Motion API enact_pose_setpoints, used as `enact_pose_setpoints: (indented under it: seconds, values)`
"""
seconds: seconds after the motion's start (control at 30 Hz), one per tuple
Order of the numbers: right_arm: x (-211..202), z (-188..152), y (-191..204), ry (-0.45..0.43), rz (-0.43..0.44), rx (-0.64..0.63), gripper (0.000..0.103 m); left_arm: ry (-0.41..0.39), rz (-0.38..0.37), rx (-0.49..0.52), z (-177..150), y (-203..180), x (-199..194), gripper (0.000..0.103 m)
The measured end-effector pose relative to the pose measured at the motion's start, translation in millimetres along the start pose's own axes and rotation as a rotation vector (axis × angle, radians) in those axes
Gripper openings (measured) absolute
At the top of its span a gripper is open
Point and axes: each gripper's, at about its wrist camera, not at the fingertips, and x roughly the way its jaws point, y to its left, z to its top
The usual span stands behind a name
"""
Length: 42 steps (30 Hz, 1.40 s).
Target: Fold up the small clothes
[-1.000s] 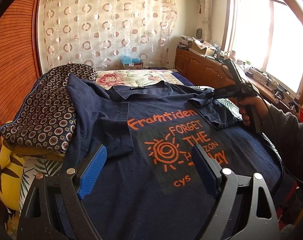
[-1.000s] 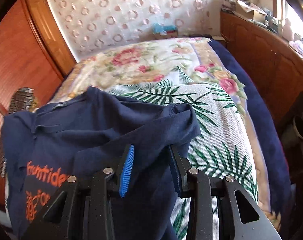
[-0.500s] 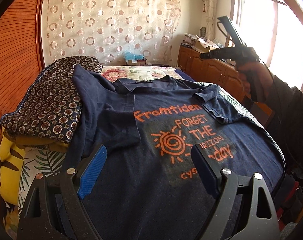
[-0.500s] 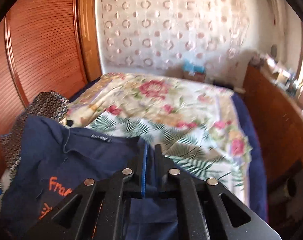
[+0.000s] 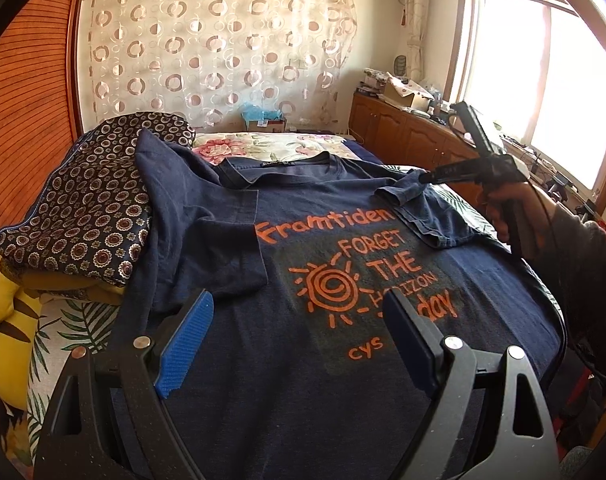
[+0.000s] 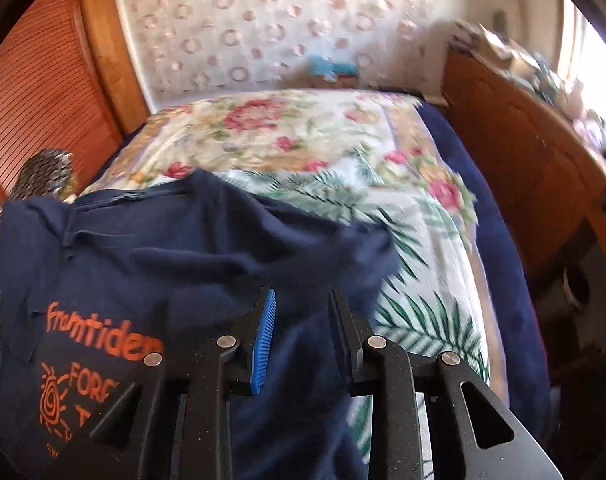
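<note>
So, navy T-shirt spread print-up on the floral bedspread, your right gripper over its folded-in sleeve, jaws just reopened, nothing pinched, your left gripper wide apart above the shirt's lower front, patterned cushion beside its left shoulder.

We see a bed in floral covers bearing a navy T-shirt and, at its left edge, a patterned bundle.

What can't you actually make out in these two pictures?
- Left wrist view: the printed word ending "day" on the navy T-shirt, partly behind a left gripper finger.
- Same view: the shirt's hem, hidden behind the gripper body.
- Right wrist view: clutter on the wooden cabinet, motion-blurred.
</note>
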Motion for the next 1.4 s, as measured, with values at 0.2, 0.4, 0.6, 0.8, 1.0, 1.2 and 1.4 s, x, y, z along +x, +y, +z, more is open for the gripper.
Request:
enact_pose_setpoints:
  seconds: [0.2, 0.4, 0.6, 0.8, 1.0, 1.2, 1.4]
  values:
    - [14.5, 15.5, -20.0, 0.033, 0.053, 0.137, 0.028, -0.001, -0.004, 0.009, 0.3, -0.7, -0.7, 0.087]
    - [20.2, 33.7, -18.9, -0.026, 0.057, 0.075, 0.006, 0.007, 0.003, 0.014, -0.5, 1.6, 5.7, 0.087]
    - [16.3, 34.3, -0.1, -0.086, 0.054, -0.065, 0.001, 0.024, 0.005, 0.013, 4.0, 4.1, 18.2, 0.087]
    - [0.6, 47.5, 28.4, -0.144, 0.135, -0.181, 0.001, 0.033, 0.009, 0.012, 12.4, 7.1, 27.1, 0.087]
    - [18.1, 43.5, 27.8, -0.095, 0.127, -0.257, 0.029, 0.029, 0.022, 0.012, 25.3, 12.1, 34.6, 0.087]
    - [3.0, 18.3, -1.2, -0.104, 0.076, -0.259, 0.036, 0.014, 0.031, 0.013, 42.7, 21.7, 37.7, 0.087]
    - [23.0, -6.0, -20.6, -0.011, 0.034, -0.224, 0.036, -0.003, 0.04, 0.016, 63.8, 39.9, 43.8, 0.087]
